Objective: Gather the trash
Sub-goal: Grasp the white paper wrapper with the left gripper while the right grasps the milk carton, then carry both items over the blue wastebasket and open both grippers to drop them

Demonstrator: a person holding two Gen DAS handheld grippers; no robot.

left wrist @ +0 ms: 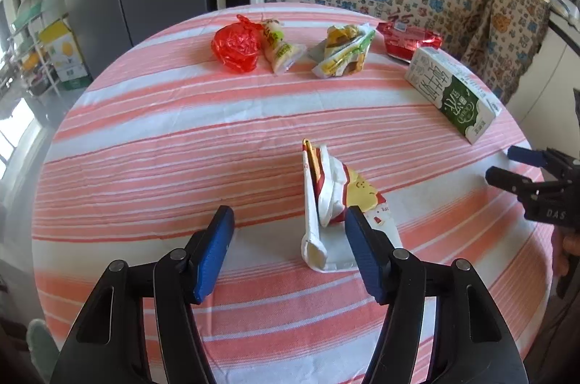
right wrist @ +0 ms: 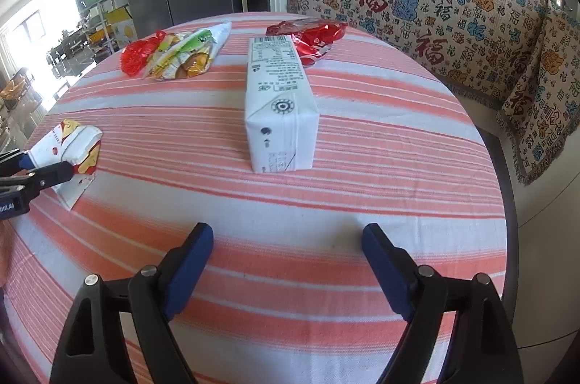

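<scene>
The round counter (left wrist: 145,166) under a pink-and-white striped cloth carries all the litter. Largest is the white-and-green rectangular milk carton (right wrist: 279,105), lying flat mid-counter, long axis running away from the right tool (right wrist: 286,239), whose jaws stand wide and empty. It looks stiff and probably light; gripping across its narrow sides should hold. The crumpled white, red and yellow snack wrapper (left wrist: 333,199) lies just ahead of the left tool (left wrist: 288,221), peak pointing away; it looks soft, slippery, feather-light, best pinched at the raised fold. That tool's jaws are parted, gripping nothing.
</scene>
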